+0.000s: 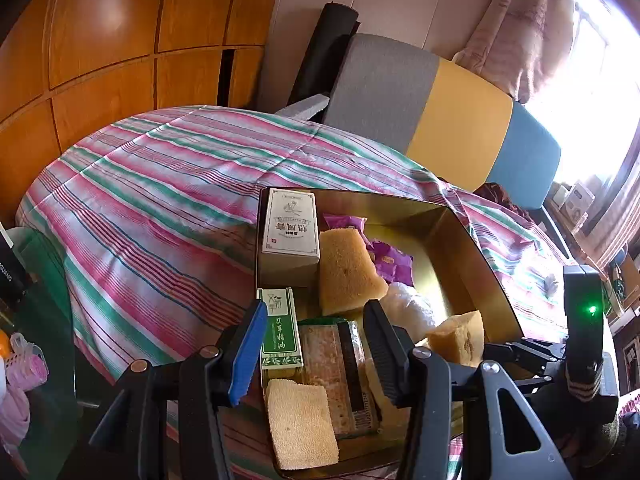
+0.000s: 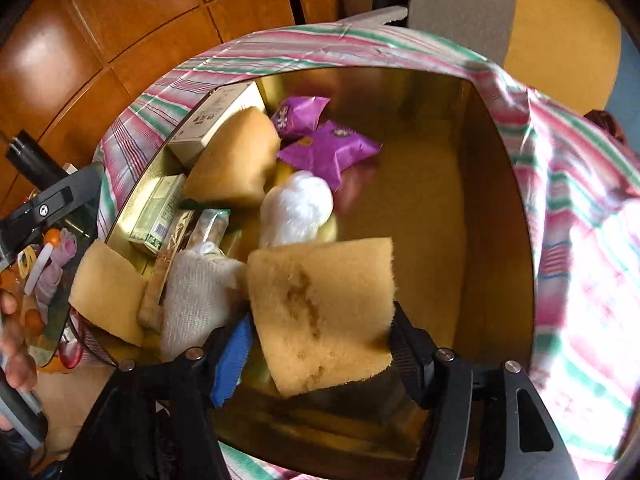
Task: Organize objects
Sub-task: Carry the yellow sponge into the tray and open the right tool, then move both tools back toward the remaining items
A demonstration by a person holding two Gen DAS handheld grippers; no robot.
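Note:
A gold metal tin [image 1: 472,240] [image 2: 500,184] sits on a striped bedspread [image 1: 160,184]. It holds a white box [image 1: 290,228], a green box [image 1: 280,328], a biscuit packet [image 1: 336,372], several yellow sponges [image 1: 348,268], purple wrappers [image 2: 328,148] and a white fluffy ball [image 2: 296,208]. My left gripper [image 1: 316,352] is open and empty above the tin's near side. My right gripper [image 2: 320,356] is shut on a stained yellow sponge [image 2: 324,312] and holds it over the tin; that sponge also shows in the left wrist view [image 1: 460,336]. A white cloth [image 2: 196,296] lies beside it.
A grey, yellow and blue headboard [image 1: 440,120] stands behind the bed, with wooden cabinets [image 1: 120,40] at the left. A glass side table [image 1: 36,320] with small toys is at the far left. A bright window [image 1: 600,80] is at the right.

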